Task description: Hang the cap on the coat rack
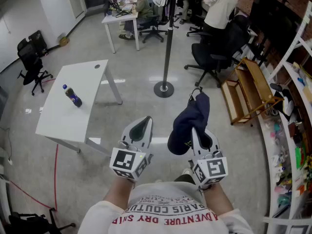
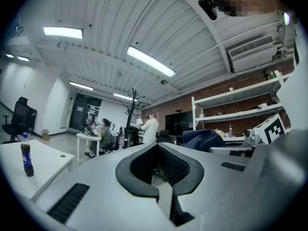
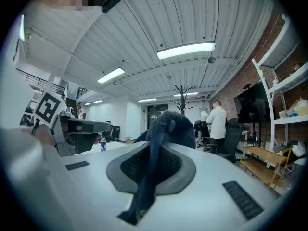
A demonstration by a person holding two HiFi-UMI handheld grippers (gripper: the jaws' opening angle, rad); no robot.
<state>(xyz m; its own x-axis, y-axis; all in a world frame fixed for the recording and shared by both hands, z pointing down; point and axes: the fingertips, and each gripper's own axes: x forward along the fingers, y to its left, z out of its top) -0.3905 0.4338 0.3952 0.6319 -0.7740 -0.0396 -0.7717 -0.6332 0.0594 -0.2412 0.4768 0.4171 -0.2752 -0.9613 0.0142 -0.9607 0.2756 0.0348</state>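
Head view: the left gripper (image 1: 143,126) and right gripper (image 1: 197,135) are held level, side by side, in front of the person's chest. A dark blue cap (image 1: 187,121) hangs bunched from the tip of the right gripper, in the air above the floor. The coat rack (image 1: 168,43) stands on its round base straight ahead, well apart from the cap. A white surface (image 1: 63,116) to the left carries a bottle (image 1: 72,95). A person in a white shirt (image 1: 219,6) stands behind the rack, near a black office chair (image 1: 214,57). A wooden bench (image 1: 248,89) sits along the right wall.

Left gripper view: the jaws are pressed together, the dark pads meet at a seam, and nothing is between them. The bottle stands upright on the surface at far left. The rack's branched top shows beyond the jaws, and the cap shows to their right.

Right gripper view: the jaws are pressed together on a fold of the cap's fabric. A blue strip runs down the seam between the pads, and the rest of the cap is bunched just beyond the tips. The rack top rises behind the cap, far off.
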